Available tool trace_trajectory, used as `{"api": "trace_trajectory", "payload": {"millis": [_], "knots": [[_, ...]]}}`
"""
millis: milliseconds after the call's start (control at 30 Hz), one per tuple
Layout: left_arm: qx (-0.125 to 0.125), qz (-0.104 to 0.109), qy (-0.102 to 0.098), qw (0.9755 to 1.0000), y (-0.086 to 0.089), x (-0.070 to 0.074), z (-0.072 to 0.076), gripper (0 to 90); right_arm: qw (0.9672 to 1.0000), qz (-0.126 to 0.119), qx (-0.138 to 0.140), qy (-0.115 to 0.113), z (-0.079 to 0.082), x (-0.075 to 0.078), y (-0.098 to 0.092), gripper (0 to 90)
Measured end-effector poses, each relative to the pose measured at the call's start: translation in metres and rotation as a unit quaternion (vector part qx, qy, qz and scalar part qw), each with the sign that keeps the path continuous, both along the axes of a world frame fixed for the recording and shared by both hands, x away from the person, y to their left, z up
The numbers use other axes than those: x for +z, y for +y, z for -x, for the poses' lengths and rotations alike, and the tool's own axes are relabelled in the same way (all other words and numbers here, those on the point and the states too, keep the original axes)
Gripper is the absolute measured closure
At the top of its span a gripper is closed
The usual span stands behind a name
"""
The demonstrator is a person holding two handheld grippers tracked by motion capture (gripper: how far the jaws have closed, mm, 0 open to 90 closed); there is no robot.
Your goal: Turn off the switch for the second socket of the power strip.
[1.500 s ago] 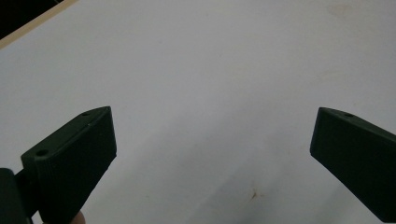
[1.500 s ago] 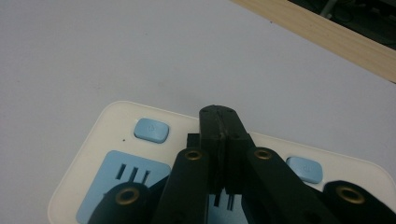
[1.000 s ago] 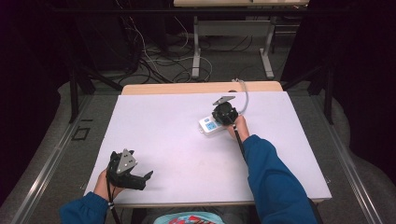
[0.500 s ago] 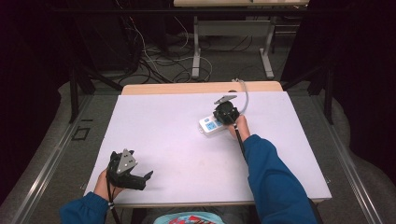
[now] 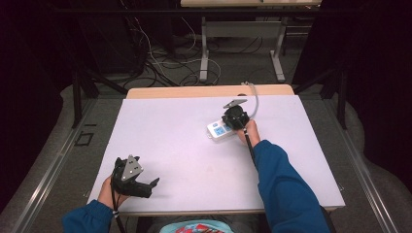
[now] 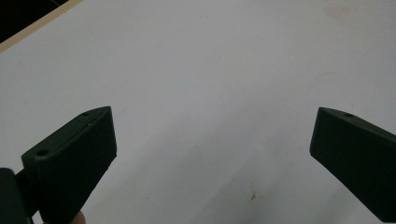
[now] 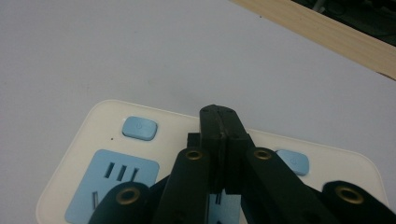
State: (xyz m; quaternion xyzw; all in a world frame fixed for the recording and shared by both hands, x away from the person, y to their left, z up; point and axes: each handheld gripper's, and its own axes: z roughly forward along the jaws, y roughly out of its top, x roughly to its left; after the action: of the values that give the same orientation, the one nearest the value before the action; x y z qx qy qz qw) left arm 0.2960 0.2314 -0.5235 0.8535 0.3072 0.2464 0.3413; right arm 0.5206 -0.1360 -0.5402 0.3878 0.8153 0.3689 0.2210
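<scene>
I am comparing this moment with the earlier high views, and I am finding nothing that differs: both hands are sitting where they were, and the power strip has not shifted.

My right gripper (image 5: 232, 118) is hanging over the power strip (image 5: 219, 129), which is lying flat on the white table (image 5: 184, 131), right of centre and towards the far wooden edge (image 5: 194, 91). In the right gripper view its jaws are pressed together, clenched on nothing, with the closed tip standing over the strip's cream top between two pale blue buttons (image 7: 139, 128). Whether the tip is actually touching the casing I am unable to tell. A blue socket face (image 7: 114, 179) is showing at the lower left of that view, partly behind the jaw arms. The strip's cable (image 5: 252, 97) is curving away towards the far edge.

My left gripper (image 5: 138, 183) is resting low at the near left corner of the table, well apart from the strip. In the left gripper view its jaws are standing wide and released, with bare white tabletop between them.
</scene>
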Motion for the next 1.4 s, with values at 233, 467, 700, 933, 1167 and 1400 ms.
{"api": "trace_trajectory", "payload": {"millis": [233,467,700,933,1167,1400], "knots": [[0.0,0.0,0.0,1.0,0.0,0.0,0.0,0.4,1.0,-0.003,-0.003,0.001,-0.0006,-0.001,-0.0003,90.0],[0.001,0.002,0.002,1.0,-0.0001,-0.0004,0.0001,0.4,1.0,-0.003,-0.001,0.002,-0.0007,-0.0007,-0.0007,90.0],[0.002,0.003,-0.001,1.0,-0.0002,-0.0003,0.0004,0.4,1.0,-0.003,0.0,0.001,-0.0007,-0.0007,-0.0008,90.0],[0.001,0.004,0.0,1.0,-0.0004,-0.0003,0.0004,0.5,1.0,-0.003,-0.001,0.002,-0.0007,-0.0007,-0.001,90.0],[0.0,0.001,0.0,1.0,-0.0001,0.0,0.0002,0.5,1.0,-0.007,0.0,0.0,-0.0005,-0.001,-0.0003,90.0],[0.0,0.001,0.0,1.0,-0.0001,0.0,0.0003,0.5,1.0,-0.004,-0.001,0.003,-0.0007,-0.0006,-0.0011,90.0]]}}
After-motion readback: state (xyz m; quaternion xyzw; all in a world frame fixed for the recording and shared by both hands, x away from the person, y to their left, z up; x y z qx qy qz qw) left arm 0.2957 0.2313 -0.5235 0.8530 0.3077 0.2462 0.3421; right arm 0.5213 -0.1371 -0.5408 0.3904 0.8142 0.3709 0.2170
